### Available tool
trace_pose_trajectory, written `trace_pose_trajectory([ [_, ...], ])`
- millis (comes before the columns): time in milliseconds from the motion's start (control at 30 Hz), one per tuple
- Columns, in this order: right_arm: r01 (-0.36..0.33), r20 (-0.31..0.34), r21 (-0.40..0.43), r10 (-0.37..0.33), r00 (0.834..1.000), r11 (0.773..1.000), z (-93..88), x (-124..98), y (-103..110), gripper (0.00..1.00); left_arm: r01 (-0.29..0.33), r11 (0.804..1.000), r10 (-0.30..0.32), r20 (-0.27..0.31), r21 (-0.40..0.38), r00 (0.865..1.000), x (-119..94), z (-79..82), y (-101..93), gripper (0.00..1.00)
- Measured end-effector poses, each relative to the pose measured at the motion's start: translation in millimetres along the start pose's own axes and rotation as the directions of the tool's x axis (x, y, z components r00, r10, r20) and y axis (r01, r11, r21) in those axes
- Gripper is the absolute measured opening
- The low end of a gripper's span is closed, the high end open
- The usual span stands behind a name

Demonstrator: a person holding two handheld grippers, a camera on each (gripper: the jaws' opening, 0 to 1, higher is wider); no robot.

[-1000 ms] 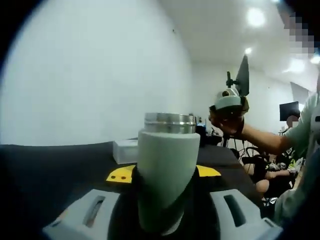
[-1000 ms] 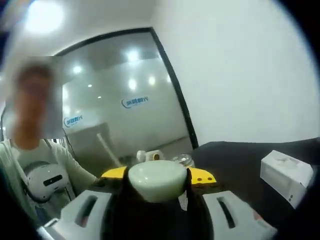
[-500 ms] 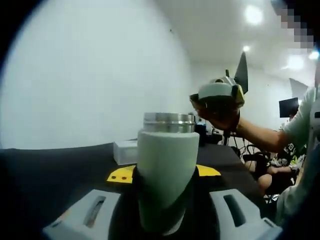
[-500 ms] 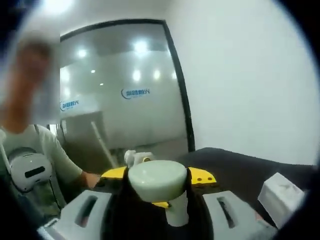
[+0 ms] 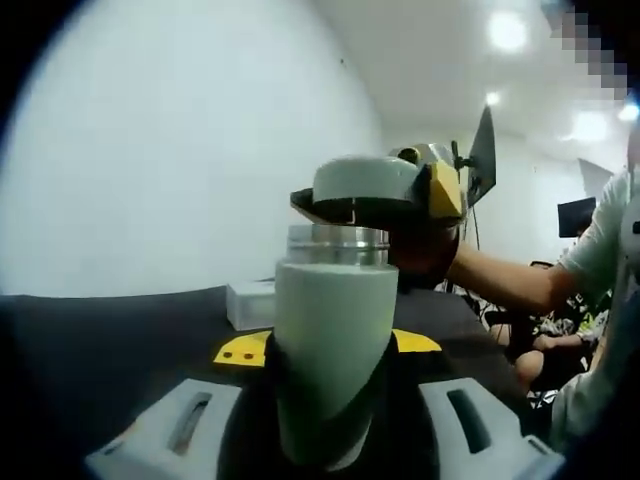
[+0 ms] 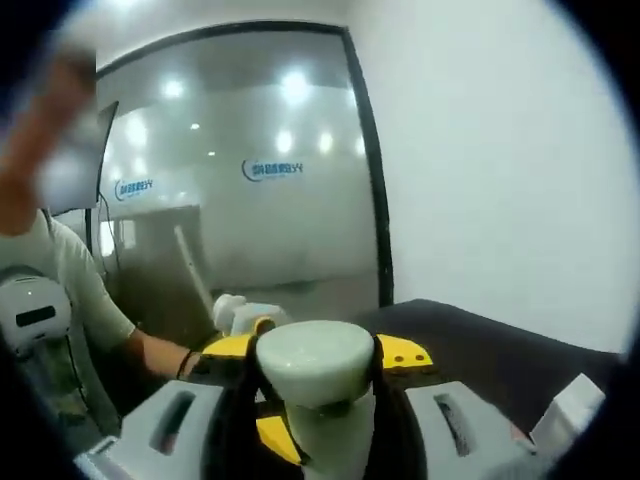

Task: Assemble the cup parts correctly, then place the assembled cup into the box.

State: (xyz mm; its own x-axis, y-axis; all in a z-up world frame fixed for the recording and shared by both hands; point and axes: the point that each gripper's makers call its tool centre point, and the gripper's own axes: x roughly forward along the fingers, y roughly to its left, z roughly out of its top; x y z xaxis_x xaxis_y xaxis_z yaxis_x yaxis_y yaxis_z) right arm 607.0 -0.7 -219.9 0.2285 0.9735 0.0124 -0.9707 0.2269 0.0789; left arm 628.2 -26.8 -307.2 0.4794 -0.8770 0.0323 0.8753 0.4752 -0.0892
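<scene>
A pale green cup body with a metal threaded rim stands upright between the jaws of my left gripper, which is shut on it. My right gripper comes in from the right, shut on the pale green lid. The lid hovers just above the metal rim, slightly tilted. In the right gripper view the lid sits between the jaws of my right gripper, and the cup body shows beneath it.
A black table carries a small white box, also seen as the white box at lower right. A person's arm reaches in from the right. A glass wall stands behind.
My right gripper has carried the lid leftwards and closer, from off to the right to just over the cup's rim. The cup body has come into the right gripper view under the lid.
</scene>
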Motion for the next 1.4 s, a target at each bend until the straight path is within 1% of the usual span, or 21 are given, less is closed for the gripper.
trace_pose_trajectory([
  [200,-0.006,0.005,0.009,0.006,1.000,1.000,-0.6,6.4,-6.4,0.42,0.004,1.000,-0.004,0.001,0.000,1.000,-0.3,0.0,0.8,0.39],
  [367,-0.014,0.000,0.011,0.014,1.000,1.000,-7.5,8.3,-6.3,0.42,0.005,1.000,-0.005,-0.001,-0.001,1.000,0.1,-0.3,0.8,0.39],
  [500,-0.005,-0.014,-0.006,0.005,1.000,1.000,-13.1,8.9,-9.1,0.42,0.007,1.000,-0.007,-0.003,0.000,1.000,-0.1,-0.6,0.4,0.39],
  [633,-0.005,-0.010,0.002,0.005,1.000,1.000,-17.7,7.1,-11.3,0.42,0.009,1.000,-0.009,-0.002,0.002,1.000,-0.4,-0.7,-0.3,0.39],
  [733,0.000,-0.020,-0.003,0.000,1.000,1.000,-23.7,6.9,-11.7,0.42,0.009,1.000,-0.009,-0.002,0.004,1.000,-0.5,-0.8,-0.4,0.39],
  [933,-0.002,0.020,0.004,0.002,1.000,1.000,-23.2,5.3,-11.5,0.42,0.011,1.000,-0.011,-0.006,0.011,1.000,0.1,-0.7,-1.1,0.39],
  [1033,0.004,0.023,-0.003,-0.004,1.000,1.000,-22.5,5.9,-10.3,0.42,0.013,1.000,-0.013,-0.010,0.016,1.000,0.2,-0.8,-2.5,0.39],
  [1133,0.050,0.007,-0.017,-0.050,0.999,0.999,-22.8,7.8,-11.6,0.42,0.007,1.000,-0.006,-0.011,0.012,1.000,0.2,-0.7,-2.0,0.39],
  [1167,0.086,-0.003,-0.028,-0.086,0.996,0.996,-22.8,7.3,-12.9,0.42,0.004,1.000,-0.004,-0.009,0.010,1.000,0.2,-0.7,-1.9,0.39],
  [1233,0.136,-0.005,-0.052,-0.137,0.991,0.989,-22.4,6.2,-12.7,0.42,0.004,1.000,-0.004,-0.009,0.013,1.000,0.1,-0.7,-3.0,0.39],
  [1333,0.225,0.011,-0.066,-0.225,0.974,0.972,-22.2,4.7,-13.2,0.42,0.003,1.000,-0.003,-0.014,0.023,1.000,-0.2,-0.7,-4.3,0.39],
  [1367,0.267,0.020,-0.065,-0.266,0.964,0.962,-21.8,4.0,-14.3,0.42,0.001,1.000,-0.001,-0.016,0.027,1.000,-0.1,-0.7,-4.6,0.39],
  [1400,0.293,0.031,-0.074,-0.292,0.956,0.953,-21.5,4.0,-14.0,0.42,0.001,1.000,0.000,-0.018,0.028,1.000,-0.4,-0.7,-4.7,0.39],
])
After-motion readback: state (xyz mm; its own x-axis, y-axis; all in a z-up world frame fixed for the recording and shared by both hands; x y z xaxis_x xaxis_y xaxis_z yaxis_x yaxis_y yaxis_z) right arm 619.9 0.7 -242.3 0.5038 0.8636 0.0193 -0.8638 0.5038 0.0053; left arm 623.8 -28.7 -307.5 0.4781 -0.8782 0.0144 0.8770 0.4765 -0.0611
